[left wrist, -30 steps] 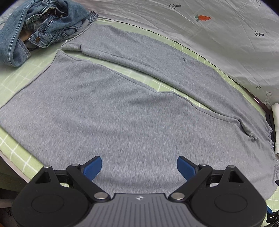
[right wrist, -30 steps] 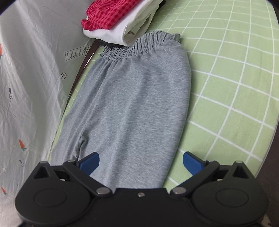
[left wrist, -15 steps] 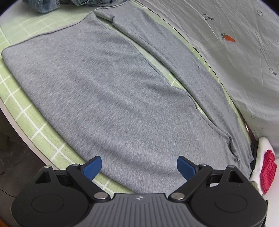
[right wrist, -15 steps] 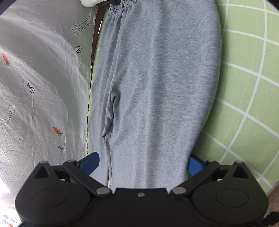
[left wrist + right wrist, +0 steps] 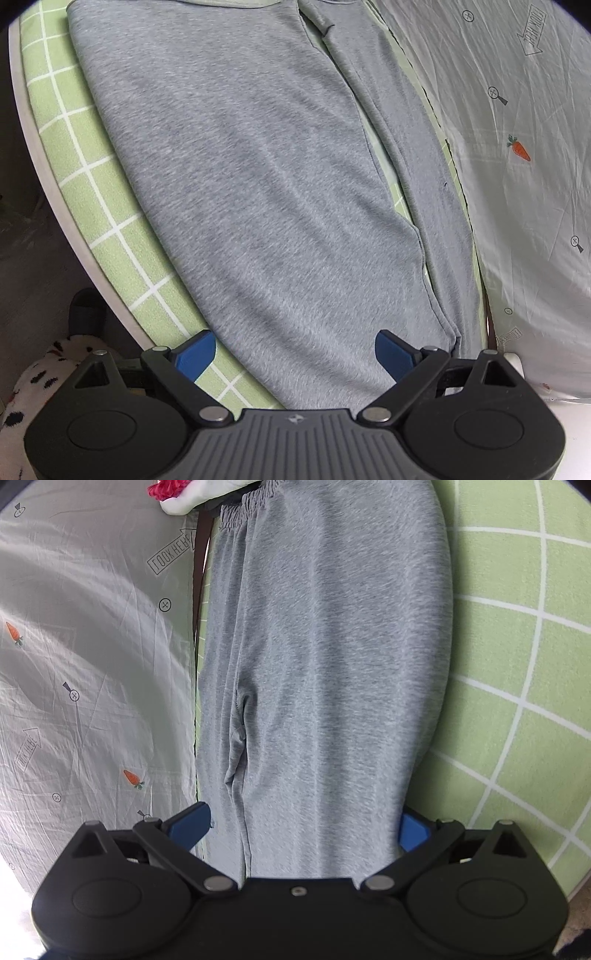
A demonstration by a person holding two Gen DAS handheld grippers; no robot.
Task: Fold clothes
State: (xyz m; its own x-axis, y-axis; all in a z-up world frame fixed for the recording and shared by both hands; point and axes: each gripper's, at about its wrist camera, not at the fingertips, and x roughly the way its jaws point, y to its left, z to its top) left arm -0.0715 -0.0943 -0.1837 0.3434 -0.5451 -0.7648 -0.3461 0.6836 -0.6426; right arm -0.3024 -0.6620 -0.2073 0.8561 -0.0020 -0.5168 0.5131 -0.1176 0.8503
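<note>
Lying flat on the green checked mat (image 5: 74,155), the grey sweatpants (image 5: 258,184) nearly reach its left edge. Left gripper (image 5: 295,354) hovers with fingers wide; right gripper (image 5: 303,825), equally wide, straddles the near leg beside bare mat.

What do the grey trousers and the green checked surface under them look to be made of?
Grey trousers: likely soft heathered jersey knit, matte, with fine flecked texture and a gathered elastic waistband. Green checked surface: probably a felt-like or foam mat; slightly fuzzy, matte, white grid printed.
</note>
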